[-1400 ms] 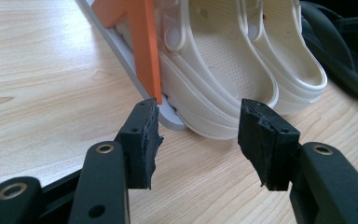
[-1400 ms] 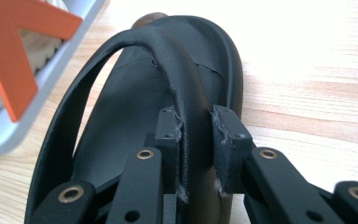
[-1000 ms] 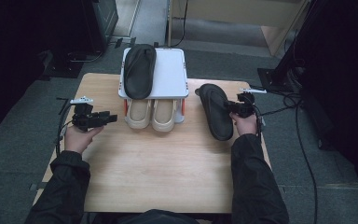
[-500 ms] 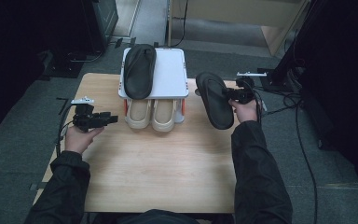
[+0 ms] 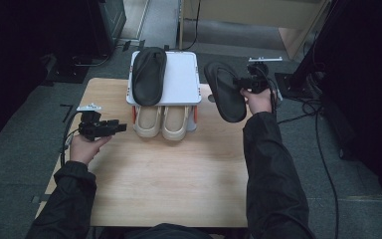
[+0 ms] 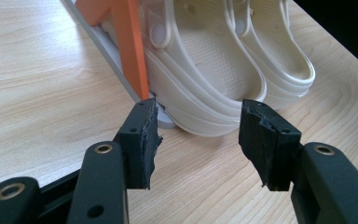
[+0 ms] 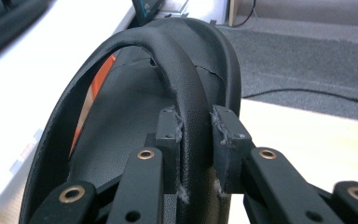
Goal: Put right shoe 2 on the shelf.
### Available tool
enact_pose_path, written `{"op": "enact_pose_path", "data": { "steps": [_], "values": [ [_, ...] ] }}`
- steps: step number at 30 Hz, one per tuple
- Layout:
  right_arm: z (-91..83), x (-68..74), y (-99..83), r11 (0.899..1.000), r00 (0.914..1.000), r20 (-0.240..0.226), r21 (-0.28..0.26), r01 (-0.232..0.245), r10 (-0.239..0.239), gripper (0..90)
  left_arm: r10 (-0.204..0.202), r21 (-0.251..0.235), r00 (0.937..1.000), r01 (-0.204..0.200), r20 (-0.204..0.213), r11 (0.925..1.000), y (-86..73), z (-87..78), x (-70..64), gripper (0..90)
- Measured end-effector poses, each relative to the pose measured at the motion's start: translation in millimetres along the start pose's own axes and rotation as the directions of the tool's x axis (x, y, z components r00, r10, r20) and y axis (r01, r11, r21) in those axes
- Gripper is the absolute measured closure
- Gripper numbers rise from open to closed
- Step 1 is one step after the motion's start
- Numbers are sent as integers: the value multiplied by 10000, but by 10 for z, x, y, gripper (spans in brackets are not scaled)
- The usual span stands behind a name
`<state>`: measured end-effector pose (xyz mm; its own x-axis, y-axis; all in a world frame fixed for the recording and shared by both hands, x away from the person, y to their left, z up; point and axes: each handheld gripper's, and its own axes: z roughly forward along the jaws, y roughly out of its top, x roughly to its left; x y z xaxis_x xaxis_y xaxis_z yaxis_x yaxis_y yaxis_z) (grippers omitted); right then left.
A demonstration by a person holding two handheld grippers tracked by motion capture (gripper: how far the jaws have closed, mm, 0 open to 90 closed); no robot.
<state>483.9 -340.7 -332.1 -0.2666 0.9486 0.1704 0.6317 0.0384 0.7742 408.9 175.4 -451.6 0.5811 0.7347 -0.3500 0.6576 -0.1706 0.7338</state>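
A black flip-flop (image 5: 225, 90) hangs in the air at the table's back right, just right of the white rack top (image 5: 179, 82). My right gripper (image 5: 244, 82) is shut on its strap (image 7: 192, 116). A second black flip-flop (image 5: 148, 74) lies on the left half of the rack top. Under the rack stand two cream clogs (image 5: 161, 121), toes toward me. My left gripper (image 5: 117, 127) rests open at the left of the clogs; in the left gripper view its pads (image 6: 142, 135) frame a clog's toe (image 6: 214, 93) and an orange rack leg (image 6: 133, 46).
The wooden table (image 5: 169, 179) has a broad bare stretch in front of the rack. Cables (image 5: 323, 149) run over the grey floor to the right. Dark furniture stands at the left and right, a wooden cabinet (image 5: 258, 15) at the back.
My right gripper has lifted the black flip-flop off the table and carried it back and up, beside the rack top. The left gripper has stayed put.
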Motion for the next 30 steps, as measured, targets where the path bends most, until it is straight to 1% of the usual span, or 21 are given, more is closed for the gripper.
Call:
{"op": "enact_pose_path", "data": {
  "steps": [1, 3, 4, 5, 9, 12, 15, 20, 22, 26, 27, 28, 30],
  "values": [
    [2, 58, 82, 10000, 10000, 5, -17, 76, -76, 744, 35, 30, 10000, -35, 6, 10000, 0, 1, 0, 473],
    [5, 82, 111, 9999, 9999, 6, -12, 121, -121, 744, 54, 17, 10000, -55, 24, 10000, -1, 4, -2, 473],
    [20, 153, 183, 9997, 9997, 0, -31, 255, -255, 744, 55, 8, 10000, -55, 25, 10000, -1, 5, -2, 473],
    [20, 153, 183, 9997, 9997, 0, -31, 255, -255, 744, 54, 10, 10000, -54, 30, 10000, 0, 4, -1, 473],
    [89, 293, 307, 9993, 9993, -60, 14, 378, -378, 744, 40, -88, 10000, -40, 40, 10000, 1, -5, 2, 474],
    [142, 368, 368, 9991, 9990, -125, 3, 427, -427, 744, 57, -81, 10000, -57, 56, 10000, 1, -8, 4, 474],
    [202, 452, 408, 9993, 9991, -213, 29, 369, -368, 744, 67, -64, 10000, -67, 52, 10000, -2, -3, 4, 476],
    [341, 603, 456, 9987, 9984, -249, 90, 505, -503, 743, 68, -152, 9999, -67, 76, 9999, 0, -17, 4, 478],
    [390, 649, 471, 9986, 9984, -286, 178, 489, -484, 743, 62, -181, 9999, -60, 87, 9998, 1, -21, 2, 477],
    [500, 755, 480, 9984, 9981, -336, 213, 525, -517, 742, 138, -123, 9998, -136, 123, 9998, 0, -14, 3, 480],
    [548, 802, 484, 9985, 9982, -357, 217, 493, -485, 742, 155, -103, 9998, -154, 103, 9998, 0, -14, 0, 483],
    [548, 802, 484, 9985, 9982, -357, 217, 493, -485, 742, 152, -119, 9998, -151, 104, 9998, 0, -14, -1, 483],
    [596, 851, 490, 9987, 9982, -378, 201, 468, -460, 742, 147, -145, 9998, -146, 103, 9998, 3, -19, -2, 483]
  ]
}}
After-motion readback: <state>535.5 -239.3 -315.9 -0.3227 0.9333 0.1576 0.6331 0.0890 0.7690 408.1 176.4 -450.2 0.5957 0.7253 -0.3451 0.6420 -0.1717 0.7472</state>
